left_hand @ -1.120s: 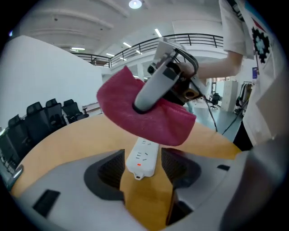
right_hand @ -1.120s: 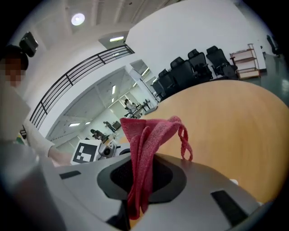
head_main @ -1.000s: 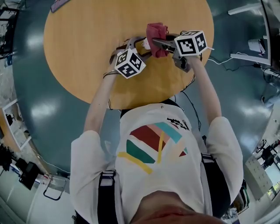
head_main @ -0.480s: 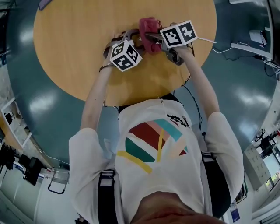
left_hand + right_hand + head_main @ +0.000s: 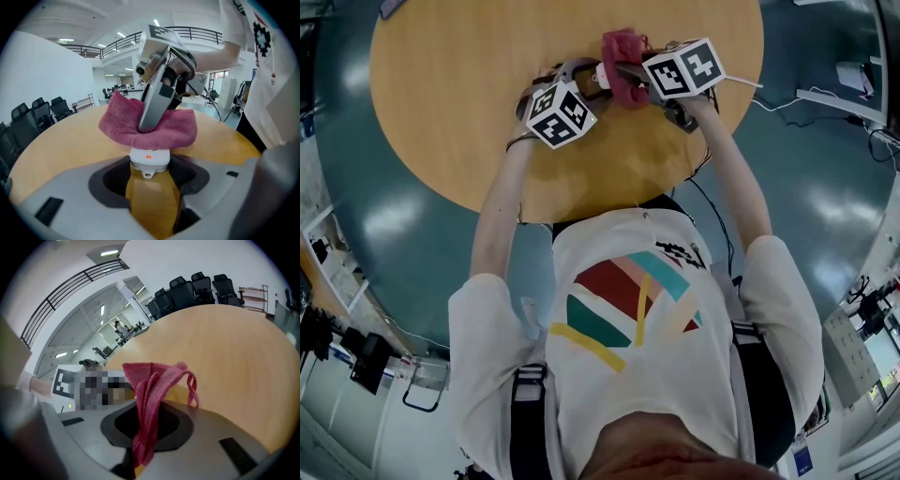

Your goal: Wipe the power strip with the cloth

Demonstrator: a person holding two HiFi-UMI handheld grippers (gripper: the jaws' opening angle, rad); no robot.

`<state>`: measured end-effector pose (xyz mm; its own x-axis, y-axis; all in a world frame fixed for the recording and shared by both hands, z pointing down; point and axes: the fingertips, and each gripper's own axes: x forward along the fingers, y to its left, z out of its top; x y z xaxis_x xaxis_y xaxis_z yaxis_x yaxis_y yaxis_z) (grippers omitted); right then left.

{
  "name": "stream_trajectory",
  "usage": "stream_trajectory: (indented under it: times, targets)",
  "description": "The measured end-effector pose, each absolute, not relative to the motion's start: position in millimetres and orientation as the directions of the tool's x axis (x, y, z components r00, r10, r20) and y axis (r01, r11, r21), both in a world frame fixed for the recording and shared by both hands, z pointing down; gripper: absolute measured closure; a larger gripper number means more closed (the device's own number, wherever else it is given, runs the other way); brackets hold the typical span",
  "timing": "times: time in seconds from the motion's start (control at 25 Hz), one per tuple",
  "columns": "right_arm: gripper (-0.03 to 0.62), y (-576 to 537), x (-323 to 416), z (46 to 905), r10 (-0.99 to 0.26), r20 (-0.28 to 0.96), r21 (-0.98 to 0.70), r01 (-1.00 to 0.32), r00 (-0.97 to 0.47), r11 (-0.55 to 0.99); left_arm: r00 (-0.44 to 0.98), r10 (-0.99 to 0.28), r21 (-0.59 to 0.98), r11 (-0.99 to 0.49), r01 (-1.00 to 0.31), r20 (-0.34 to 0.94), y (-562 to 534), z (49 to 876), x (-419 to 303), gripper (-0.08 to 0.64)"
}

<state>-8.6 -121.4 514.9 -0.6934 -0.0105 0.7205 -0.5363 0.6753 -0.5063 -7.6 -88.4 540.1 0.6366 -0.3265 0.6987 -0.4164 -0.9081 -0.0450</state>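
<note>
- Left tool (image 5: 589,77): the jaws stand wide, and they have just been closing. The near end of the power strip (image 5: 149,160) sits between them, and the pads appear to bear on its two sides. I read this as a holding grip.
- Right tool (image 5: 149,420): the jaws are pinched together on the cloth (image 5: 183,129). It hangs from them in a bunched fold directly above the power strip.
- Task thing: the power strip lies flat on the surface (image 5: 61,140). Its near end is in my left tool, and the rest runs away under the cloth. A red indicator light (image 5: 149,157) shows on the near end.
- Step in hand, as I judge it: the cloth is down on the top of the power strip, and the wiping stroke is about to run along it.
- Hazard, strip shift: only the very end is held. A hard stroke could pivot the power strip or drag it out of the pads.
- Hazard, poor contact: the cloth is bunched, not spread. A finger of the right tool could ride on the power strip where the fold is thin.
- Hazard, collision: the right tool works just beyond the left tool, over the same end of the power strip. A stroke back toward me could strike the left jaws.
- Hazard, live unit: the lit indicator suggests the power strip is powered. Keep the cloth out of the sockets.
</note>
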Motion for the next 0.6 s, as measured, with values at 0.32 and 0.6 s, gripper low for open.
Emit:
stream_trajectory:
  times: [0.32, 0.6]
  targets:
    - [0.552, -141.7, 62.5, 518.0, -0.106, 0.781, -0.4, -0.624, -0.615, 0.671, 0.629, -0.319, -0.041, -0.909, -0.414, 0.709, -88.6, 541.8, -10.4, 0.265]
    - [0.553, -158.3, 136.4, 519.2, -0.196, 0.815, -0.325, -0.71, -0.545, 0.625, 0.624, -0.315, -0.04, -0.91, -0.413, 0.716, -90.4, 542.5, 5.1, 0.265]
